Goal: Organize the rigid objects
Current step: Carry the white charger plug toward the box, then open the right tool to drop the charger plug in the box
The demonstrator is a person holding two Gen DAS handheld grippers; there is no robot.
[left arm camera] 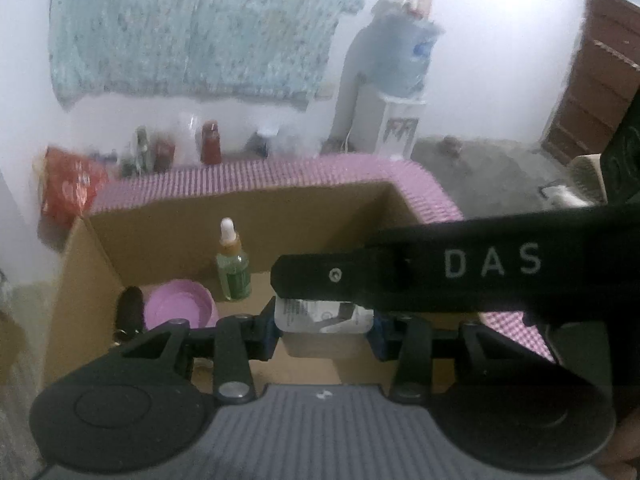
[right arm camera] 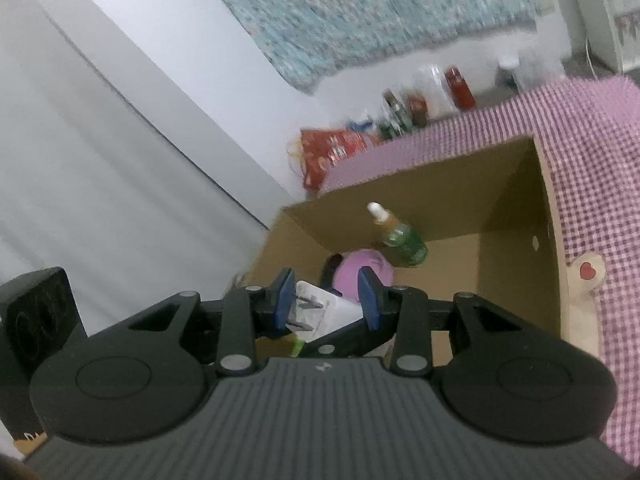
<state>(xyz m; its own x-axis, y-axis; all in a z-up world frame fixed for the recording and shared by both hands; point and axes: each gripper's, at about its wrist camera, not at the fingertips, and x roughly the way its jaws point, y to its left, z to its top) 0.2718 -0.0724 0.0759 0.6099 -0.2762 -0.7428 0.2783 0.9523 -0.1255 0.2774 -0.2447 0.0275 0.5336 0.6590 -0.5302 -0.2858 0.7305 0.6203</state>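
**Two objects held above an open cardboard box**

A white bottle point(left arm camera: 324, 316) with a printed label is clamped crosswise between the blue pads point(left arm camera: 267, 336) of the left hand-held gripper point(left arm camera: 324, 338), above the near edge of a cardboard box point(left arm camera: 256, 208). Across the right side of that view, a black finger of the right hand-held gripper point(left arm camera: 400, 276) marked "DAS" is seen just above the bottle.

In the right wrist view, a white plug adapter point(right arm camera: 328, 310) with two metal prongs point(right arm camera: 308, 304) is gripped between the blue pads point(right arm camera: 285, 298) of the right hand-held gripper point(right arm camera: 326, 304); the prongs are turned toward the left pad. It is held over the near left part of the box point(right arm camera: 516, 264).

Inside the box, a green dropper bottle point(left arm camera: 233, 268) with a white tip is seen upright close to the far wall. A pink round container point(left arm camera: 180, 308) lies in front of it to the left, and a black object point(left arm camera: 129, 308) stands beside the container, close to the left wall.

The box is set on a surface covered by a pink checked cloth point(left arm camera: 320, 172). Behind it, against the white wall, a red packet point(left arm camera: 68, 188) and several blurred bottles point(left arm camera: 210, 142) are lined up. A patterned blue cloth point(left arm camera: 192, 28) hangs on the wall, and a water dispenser point(left arm camera: 392, 76) stands on the floor to the right.
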